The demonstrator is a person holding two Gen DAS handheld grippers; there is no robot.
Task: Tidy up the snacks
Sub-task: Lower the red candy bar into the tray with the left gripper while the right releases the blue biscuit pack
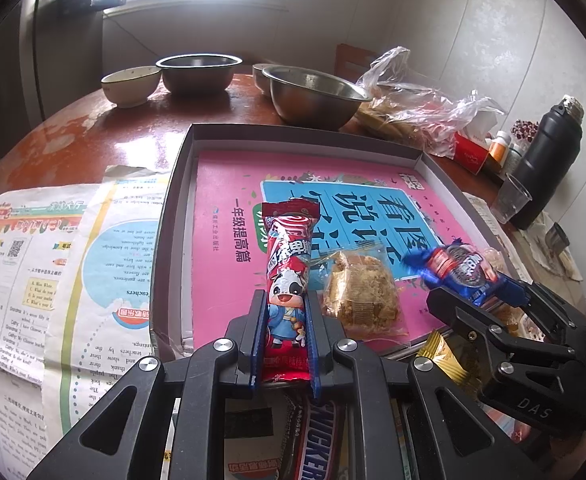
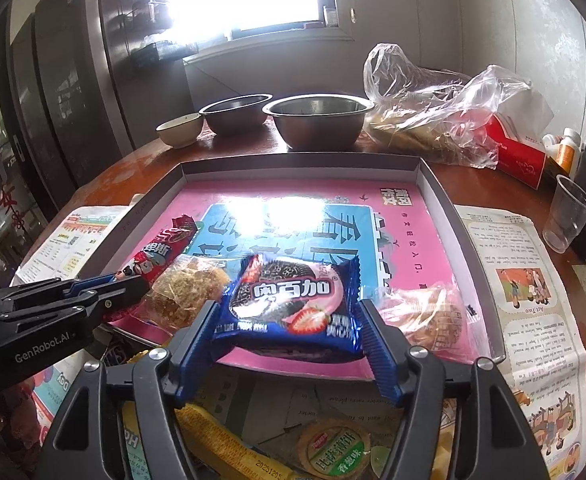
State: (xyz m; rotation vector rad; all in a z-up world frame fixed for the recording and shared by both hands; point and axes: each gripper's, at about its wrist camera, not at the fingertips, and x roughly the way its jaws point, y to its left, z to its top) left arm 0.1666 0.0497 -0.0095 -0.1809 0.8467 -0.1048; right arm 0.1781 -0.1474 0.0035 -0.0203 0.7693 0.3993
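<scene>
My left gripper [image 1: 285, 300] is shut on a long red snack stick [image 1: 289, 264] with a cartoon cow, held over the near left part of the grey tray [image 1: 181, 184]. The right wrist view shows this gripper [image 2: 133, 280] and the stick [image 2: 169, 244] at the left. My right gripper [image 2: 289, 312] stands open around a blue strawberry cookie pack [image 2: 293, 296]. The pack lies flat and uncrushed on the front of the pink book [image 2: 413, 240] in the tray. In the left wrist view the right gripper [image 1: 485, 300] and the pack [image 1: 461, 268] are at the right.
A clear-wrapped floss cake [image 1: 357, 292] lies between the two grippers and another wrapped pastry [image 2: 429, 316] to the right. A Snickers bar [image 1: 313, 440] and more snacks lie in front of the tray. Steel bowls [image 2: 321, 120], a plastic bag [image 2: 433, 112], a cup [image 2: 569, 216] and a flask [image 1: 545, 168] stand behind.
</scene>
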